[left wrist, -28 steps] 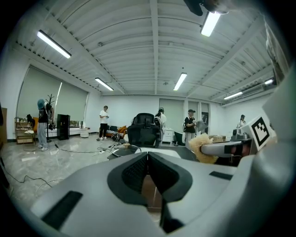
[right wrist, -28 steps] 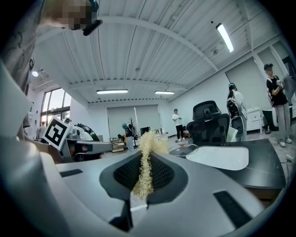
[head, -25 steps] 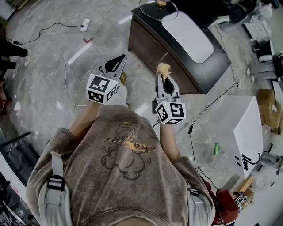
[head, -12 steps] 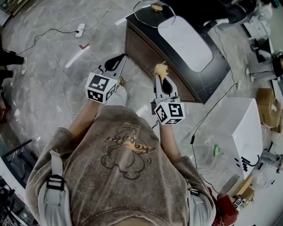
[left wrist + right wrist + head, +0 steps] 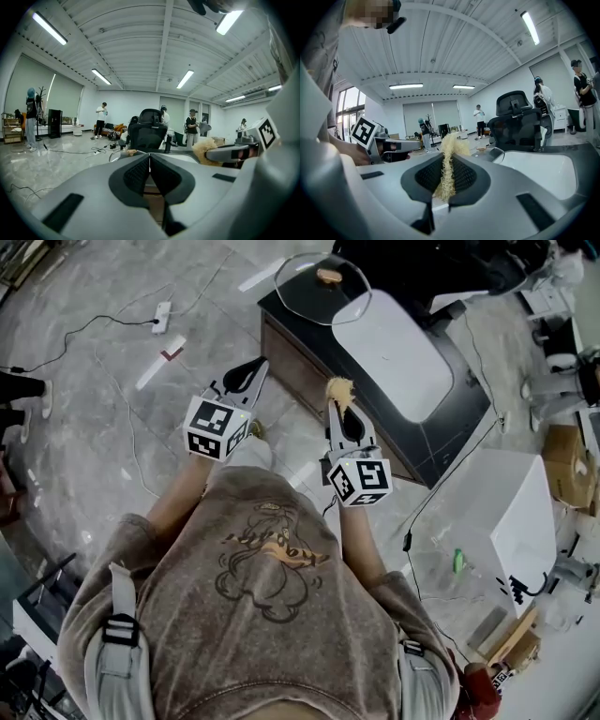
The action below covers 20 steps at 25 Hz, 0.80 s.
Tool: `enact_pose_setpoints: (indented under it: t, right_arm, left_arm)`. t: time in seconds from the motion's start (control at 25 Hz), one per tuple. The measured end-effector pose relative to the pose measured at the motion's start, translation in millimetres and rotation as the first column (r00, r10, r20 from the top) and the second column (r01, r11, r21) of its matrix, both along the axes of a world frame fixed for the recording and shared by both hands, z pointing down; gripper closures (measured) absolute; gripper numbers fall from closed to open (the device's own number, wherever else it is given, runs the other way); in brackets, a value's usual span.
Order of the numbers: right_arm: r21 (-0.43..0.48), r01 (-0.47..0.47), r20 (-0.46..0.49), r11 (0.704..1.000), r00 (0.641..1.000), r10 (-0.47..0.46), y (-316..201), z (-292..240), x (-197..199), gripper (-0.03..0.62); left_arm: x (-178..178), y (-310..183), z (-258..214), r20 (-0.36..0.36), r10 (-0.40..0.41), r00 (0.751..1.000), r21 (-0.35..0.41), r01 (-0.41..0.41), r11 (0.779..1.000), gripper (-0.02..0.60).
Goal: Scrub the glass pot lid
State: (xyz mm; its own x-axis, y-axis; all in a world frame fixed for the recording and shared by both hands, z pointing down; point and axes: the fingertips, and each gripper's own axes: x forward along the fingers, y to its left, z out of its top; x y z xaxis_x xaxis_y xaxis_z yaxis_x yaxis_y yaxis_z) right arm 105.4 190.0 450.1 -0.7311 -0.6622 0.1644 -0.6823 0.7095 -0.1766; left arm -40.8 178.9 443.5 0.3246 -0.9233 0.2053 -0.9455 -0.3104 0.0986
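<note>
Left gripper view: glass lid [image 5: 117, 155] mostly behind the left claw [image 5: 149, 158], only a rim arc and the knob peek over it. Right gripper view: lid is just a rim sliver, rest blocked by the right claw [image 5: 448, 165]. Scrubber [image 5: 449, 154] lower end buried between the pads. Head view: desk [image 5: 448, 413] far end covered by a black chair [image 5: 412, 263]. Green item [image 5: 459, 557] on the floor too small to identify. Background people too small to tell what they hold.
</note>
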Motion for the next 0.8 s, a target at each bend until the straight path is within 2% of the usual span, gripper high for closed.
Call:
enact_pose_setpoints:
  t: [0.4,0.8]
  right_arm:
    - [0.003,-0.079,-0.030,0.997,0.996,0.079,-82,-1,-35,0.554]
    - [-0.008,-0.151,-0.040,0.988,0.988,0.151,-125,-2,-46,0.554]
  left_arm:
    - [-40,-89,5,-0.003,0.074,0.997,-0.018,-0.074,0.997,0.565]
    - [-54,-139,1,-0.020,0.124,0.992,-0.014,-0.125,0.992,0.565]
